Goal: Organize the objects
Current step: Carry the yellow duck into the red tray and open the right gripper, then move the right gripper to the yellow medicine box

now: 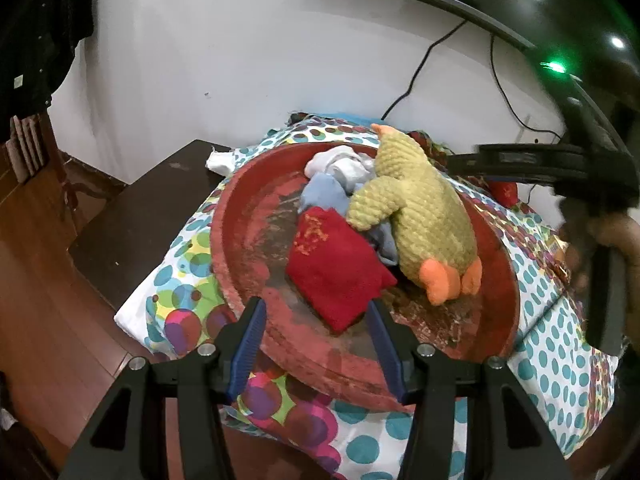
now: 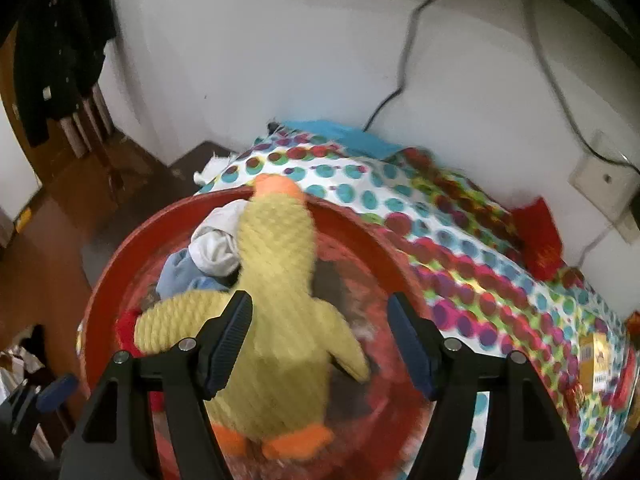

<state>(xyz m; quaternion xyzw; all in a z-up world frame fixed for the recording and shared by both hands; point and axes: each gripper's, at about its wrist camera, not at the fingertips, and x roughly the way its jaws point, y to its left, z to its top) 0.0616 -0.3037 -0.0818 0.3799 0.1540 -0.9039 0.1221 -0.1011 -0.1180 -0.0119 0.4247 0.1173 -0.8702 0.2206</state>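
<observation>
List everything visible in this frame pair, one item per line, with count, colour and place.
plush duck: one, yellow with orange beak and feet, lying in the bowl
bowl: one, red, worn, on the spotted cloth
red pouch: one, in the bowl beside the duck
crumpled cloths: blue and white, count unclear, in the bowl under the duck's wing
second red pouch: one, on the cloth near the wall
spotted cloth: one, white with coloured dots, under the bowl
cables: black, on the white wall
left gripper: black, blue pads, open at the bowl's near rim
right gripper: open above the duck, gripping nothing
</observation>
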